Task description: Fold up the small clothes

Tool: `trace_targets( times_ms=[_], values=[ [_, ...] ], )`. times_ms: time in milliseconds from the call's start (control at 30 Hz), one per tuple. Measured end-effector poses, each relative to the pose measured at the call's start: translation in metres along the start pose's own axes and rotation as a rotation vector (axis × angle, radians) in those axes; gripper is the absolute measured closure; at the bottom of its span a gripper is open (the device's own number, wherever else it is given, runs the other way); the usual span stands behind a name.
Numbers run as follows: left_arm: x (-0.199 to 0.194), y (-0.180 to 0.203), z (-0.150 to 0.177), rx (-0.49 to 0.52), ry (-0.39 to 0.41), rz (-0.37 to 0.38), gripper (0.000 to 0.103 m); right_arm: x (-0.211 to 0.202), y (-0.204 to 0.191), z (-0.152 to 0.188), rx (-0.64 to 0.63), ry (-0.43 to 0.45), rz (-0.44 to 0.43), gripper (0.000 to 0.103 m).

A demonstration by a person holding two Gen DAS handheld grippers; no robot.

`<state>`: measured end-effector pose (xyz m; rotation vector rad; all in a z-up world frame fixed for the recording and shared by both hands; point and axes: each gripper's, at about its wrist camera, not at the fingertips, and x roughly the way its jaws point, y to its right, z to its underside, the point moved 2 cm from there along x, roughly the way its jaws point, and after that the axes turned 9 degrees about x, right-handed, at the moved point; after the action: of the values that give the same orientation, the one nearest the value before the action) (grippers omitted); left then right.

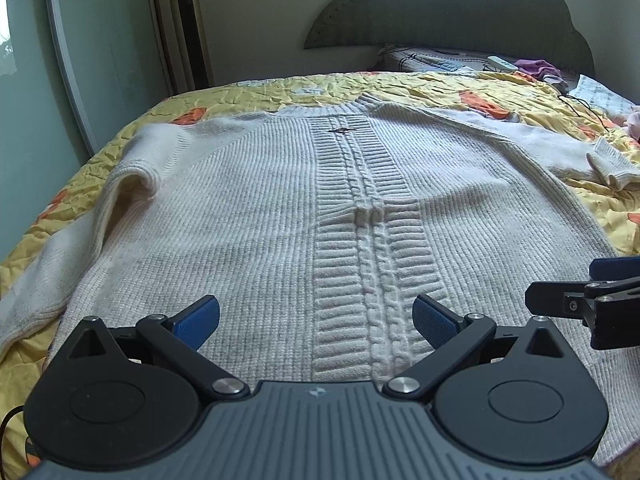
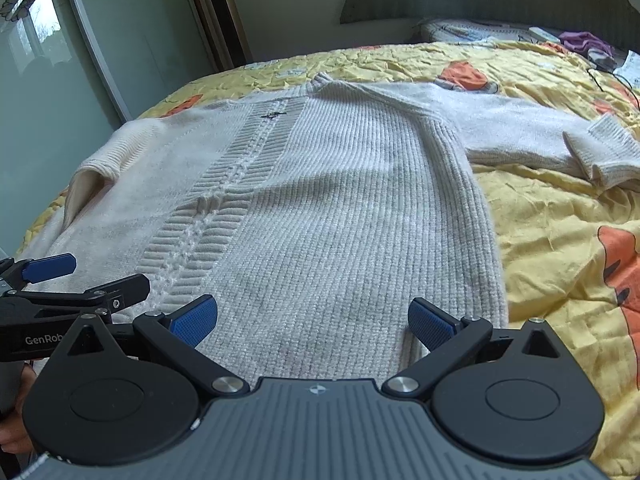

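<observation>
The cream knit sweater (image 1: 256,208) lies flat, front up, on the bed, its left sleeve bunched in a raised fold, so a fold made from the hem may well trap that lump. The left gripper (image 1: 316,320) and right gripper (image 2: 312,320) hover over the hem, jaws wide apart, holding nothing. The crinkled yellow bedspread (image 2: 552,208) could slide underneath; a tower fan (image 1: 190,28) stands left, the grey headboard (image 1: 460,8) right.

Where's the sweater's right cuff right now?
In the right wrist view the cuff lies far right on the yellow bedspread, at the outstretched sleeve's end, well beyond the open right gripper.
</observation>
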<state>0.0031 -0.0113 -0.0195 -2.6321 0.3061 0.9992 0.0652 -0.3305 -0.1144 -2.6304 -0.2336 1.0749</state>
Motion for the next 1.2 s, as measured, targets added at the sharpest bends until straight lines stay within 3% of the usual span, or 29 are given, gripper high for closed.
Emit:
trace_targets(
  times_ms=[233,400,667,900,1100,1200],
  values=[
    [0.007,0.018,-0.011,0.046,0.0,0.028,0.0,-0.006,0.006,-0.002,-0.135,0.103,0.042,0.0],
    [0.018,0.028,-0.022,0.041,0.01,0.021,0.0,-0.015,0.023,-0.009,-0.238,0.217,0.206,0.0],
    [0.041,0.042,-0.031,0.048,0.04,-0.048,0.0,-0.023,0.082,-0.021,-0.368,0.352,0.511,0.0],
    [0.055,0.05,-0.026,0.07,0.027,-0.065,0.0,-0.006,0.127,-0.029,-0.587,0.384,0.787,0.001],
    [0.057,0.053,-0.022,0.079,0.047,-0.077,0.0,0.016,0.166,-0.044,-0.658,0.333,0.893,0.001],
    [0.057,0.052,-0.02,0.068,0.052,-0.075,0.0,0.026,0.182,-0.051,-0.663,0.311,0.888,0.001]
  ],
)
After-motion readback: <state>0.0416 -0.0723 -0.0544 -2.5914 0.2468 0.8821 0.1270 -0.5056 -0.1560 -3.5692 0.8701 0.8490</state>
